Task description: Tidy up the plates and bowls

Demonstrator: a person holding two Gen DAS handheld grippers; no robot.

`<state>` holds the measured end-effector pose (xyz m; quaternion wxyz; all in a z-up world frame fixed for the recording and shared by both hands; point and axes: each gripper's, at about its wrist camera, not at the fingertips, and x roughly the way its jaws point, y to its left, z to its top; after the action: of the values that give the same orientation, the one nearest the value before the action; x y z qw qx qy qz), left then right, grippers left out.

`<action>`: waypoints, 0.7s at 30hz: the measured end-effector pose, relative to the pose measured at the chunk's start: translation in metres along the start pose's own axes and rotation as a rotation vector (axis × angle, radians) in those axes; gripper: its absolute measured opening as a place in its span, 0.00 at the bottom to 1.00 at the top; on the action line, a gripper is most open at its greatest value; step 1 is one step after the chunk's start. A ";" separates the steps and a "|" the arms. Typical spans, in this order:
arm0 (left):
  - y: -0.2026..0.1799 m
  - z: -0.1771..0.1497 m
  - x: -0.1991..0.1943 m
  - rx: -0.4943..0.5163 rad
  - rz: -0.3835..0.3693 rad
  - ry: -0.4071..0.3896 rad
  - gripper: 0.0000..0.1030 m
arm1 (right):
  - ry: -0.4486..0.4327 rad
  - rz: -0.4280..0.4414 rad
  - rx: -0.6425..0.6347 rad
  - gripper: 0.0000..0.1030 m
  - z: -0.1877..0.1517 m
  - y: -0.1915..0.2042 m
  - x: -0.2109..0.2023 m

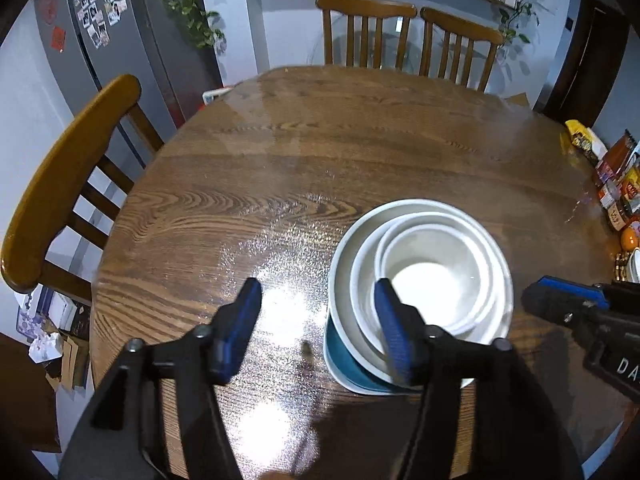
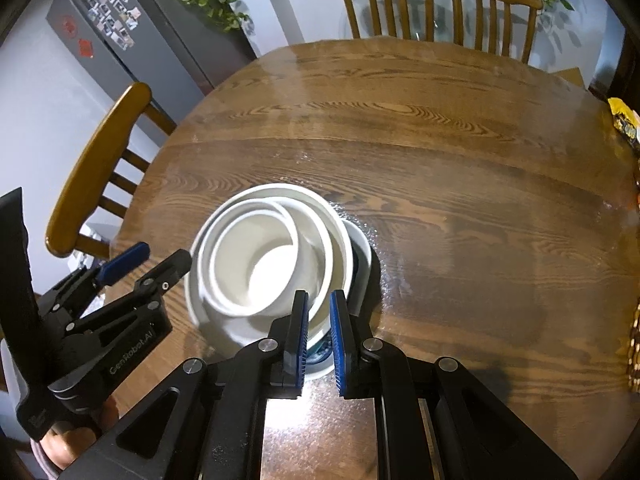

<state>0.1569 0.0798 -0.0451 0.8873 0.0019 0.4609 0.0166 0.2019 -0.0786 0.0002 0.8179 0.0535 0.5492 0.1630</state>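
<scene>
Stack of bowls (image 1: pixel 420 276): the left gripper's (image 1: pixel 320 320) right finger (image 1: pixel 394 332) hides the stack's near rim in the left wrist view; in the right wrist view the right gripper's (image 2: pixel 319 336) fingers hide that near edge.
Teal dish (image 1: pixel 340 350): under the stack, only a sliver shows; bowl or plate cannot be told.
Right gripper in the left wrist view: right of the stack, cut off by the picture's edge, so its gap cannot be read.
Jars and packets (image 1: pixel 616 184): far right of the stack, cut off by the edge, labels too small to read.
Fridge photos (image 1: pixel 100 4): beyond the stack to the left, too small to make out.
</scene>
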 end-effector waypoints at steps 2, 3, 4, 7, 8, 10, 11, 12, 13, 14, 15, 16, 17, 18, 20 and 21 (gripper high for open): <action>-0.002 -0.001 -0.007 0.010 0.002 -0.022 0.63 | -0.018 0.000 -0.008 0.27 -0.005 0.000 -0.007; -0.002 -0.004 -0.011 0.015 0.002 -0.034 0.67 | -0.031 -0.006 -0.019 0.34 -0.008 0.001 -0.011; -0.003 -0.006 -0.016 0.020 0.000 -0.044 0.71 | -0.044 -0.013 -0.030 0.39 -0.011 0.002 -0.014; -0.004 -0.012 -0.027 0.030 -0.011 -0.077 0.76 | -0.075 -0.019 -0.061 0.40 -0.021 0.005 -0.025; -0.004 -0.014 -0.031 0.033 -0.015 -0.086 0.77 | -0.081 -0.011 -0.070 0.41 -0.025 0.005 -0.028; -0.003 -0.018 -0.038 0.034 -0.035 -0.102 0.82 | -0.087 -0.006 -0.094 0.46 -0.035 0.008 -0.034; -0.003 -0.020 -0.041 0.034 -0.044 -0.104 0.84 | -0.089 -0.006 -0.108 0.55 -0.039 0.010 -0.037; -0.002 -0.022 -0.044 0.033 -0.051 -0.108 0.87 | -0.096 -0.008 -0.124 0.65 -0.043 0.011 -0.039; -0.002 -0.024 -0.046 0.036 -0.058 -0.110 0.89 | -0.105 -0.014 -0.141 0.72 -0.047 0.013 -0.041; -0.002 -0.026 -0.048 0.040 -0.061 -0.113 0.90 | -0.119 -0.020 -0.159 0.74 -0.052 0.015 -0.044; -0.003 -0.027 -0.051 0.043 -0.060 -0.116 0.92 | -0.134 -0.026 -0.173 0.76 -0.057 0.017 -0.046; -0.003 -0.030 -0.055 0.047 -0.059 -0.121 0.97 | -0.143 -0.029 -0.179 0.77 -0.060 0.017 -0.048; -0.003 -0.032 -0.057 0.047 -0.060 -0.127 0.98 | -0.151 -0.029 -0.183 0.78 -0.063 0.018 -0.049; -0.002 -0.035 -0.059 0.048 -0.059 -0.132 0.99 | -0.159 -0.026 -0.188 0.80 -0.067 0.018 -0.051; -0.001 -0.040 -0.065 0.038 -0.064 -0.147 0.99 | -0.173 -0.031 -0.193 0.82 -0.073 0.018 -0.053; 0.000 -0.041 -0.067 0.031 -0.067 -0.153 0.99 | -0.183 -0.039 -0.198 0.82 -0.076 0.018 -0.054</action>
<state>0.0849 0.0772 -0.0141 0.9199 0.0013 0.3917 -0.0204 0.1102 -0.0858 0.0229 0.8687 -0.0234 0.4547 0.1949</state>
